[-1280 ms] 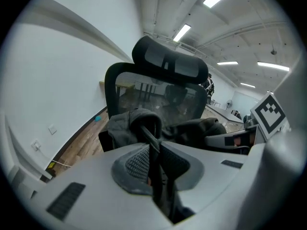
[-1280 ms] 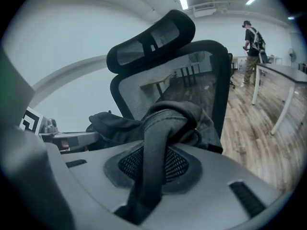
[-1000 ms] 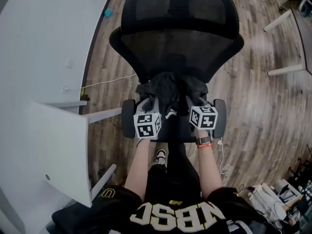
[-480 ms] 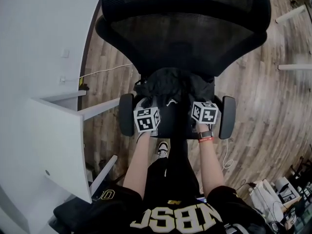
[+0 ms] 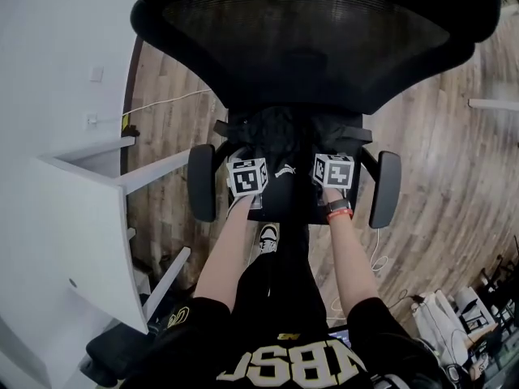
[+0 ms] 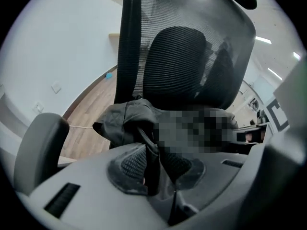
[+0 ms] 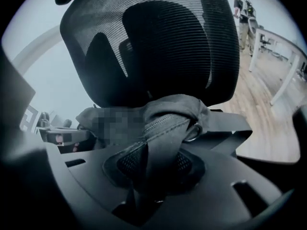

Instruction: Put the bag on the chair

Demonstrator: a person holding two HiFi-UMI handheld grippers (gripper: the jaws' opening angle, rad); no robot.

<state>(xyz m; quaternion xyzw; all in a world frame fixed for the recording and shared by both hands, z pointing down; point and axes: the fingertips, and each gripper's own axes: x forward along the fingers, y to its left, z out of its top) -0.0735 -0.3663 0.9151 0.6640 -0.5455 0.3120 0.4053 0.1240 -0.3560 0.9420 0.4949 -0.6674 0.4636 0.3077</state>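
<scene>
A black fabric bag (image 5: 284, 134) hangs between my two grippers over the seat of a black mesh office chair (image 5: 308, 39), close to its backrest and between the two armrests (image 5: 201, 182). My left gripper (image 5: 243, 156) pinches the bag's (image 6: 127, 121) zipper edge between its pads (image 6: 128, 161); its jaws are opening slightly with the fabric still pressed. My right gripper (image 5: 326, 151) clamps a fold of the bag (image 7: 168, 110) by a strap ring; its jaws are easing open too, with cloth still between them. The bag hides the seat beneath it.
A white desk (image 5: 73, 233) stands at the left by a white wall, with a cable (image 5: 170, 101) on the wooden floor. The right armrest (image 5: 384, 189) flanks my right gripper. White table legs (image 5: 495, 104) show far right. Bags and clutter (image 5: 454, 314) lie at lower right.
The chair has come nearer and fills the top of the head view. Both grippers have carried the bag forward between the armrests, toward the backrest. Both grips still hold.
</scene>
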